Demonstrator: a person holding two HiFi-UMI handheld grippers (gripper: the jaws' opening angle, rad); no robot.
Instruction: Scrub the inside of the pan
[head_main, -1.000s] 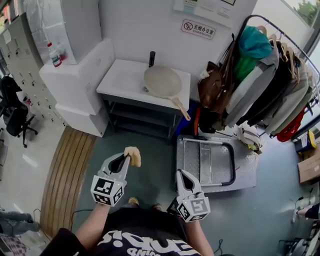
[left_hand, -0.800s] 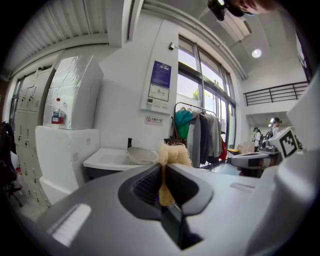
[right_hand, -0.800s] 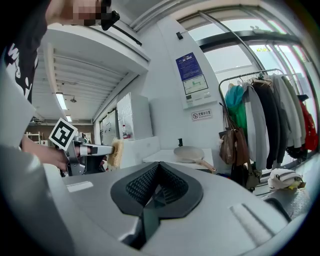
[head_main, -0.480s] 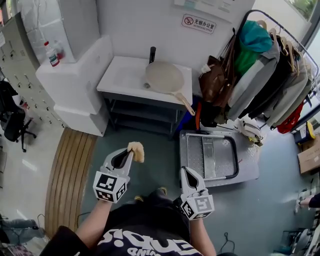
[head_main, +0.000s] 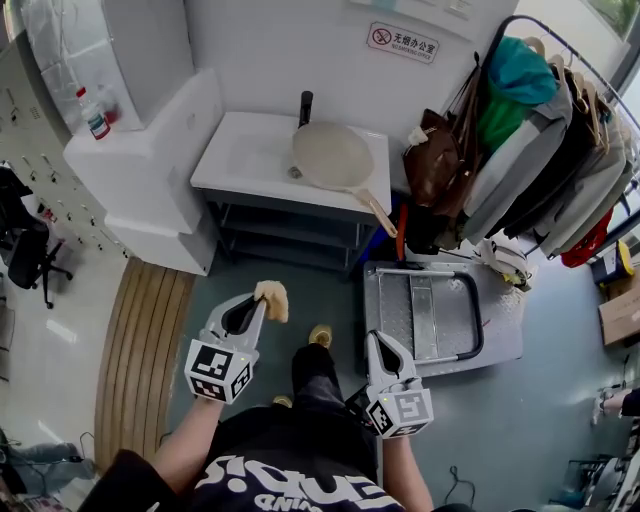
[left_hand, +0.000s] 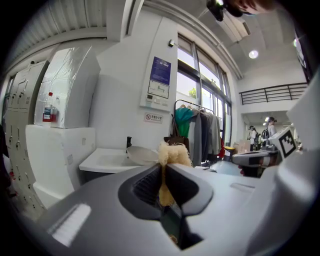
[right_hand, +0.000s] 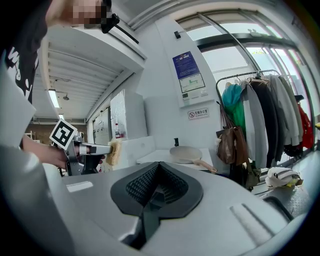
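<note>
Left tool (head_main: 256, 306) is clamped narrow on a tan, fuzzy scrubber (head_main: 272, 300), the tuft poking out past the tips toward one o'clock. On the other side, the right tool (head_main: 378, 344) is closed right down with nothing between its jaws, empty and free. Both are held low in front of the person, well apart from the work. And the work is up at twelve o'clock: the pan (head_main: 332, 156), pale and round, sits on the right half of the white surface (head_main: 240, 160), just in front of a dark tap (head_main: 305, 106). Its wooden-looking handle (head_main: 377, 211) sticks out past the surface edge toward five o'clock. How will it handle? It looks like a rigid metal pan with a smooth coated inside, moderately heavy and not fragile. It could well skate or spin on that slick top once scrubbing begins. From the left gripper view it seems to sit tilted, so it may rock too, though that's hard to be sure of. Best hold, I'd say, is the handle, around its middle, where the empty right tool can pin it while the scrubber works the bowl. That scrubber looks light, soft and squashy, so it'll need pressing down to bite.
</note>
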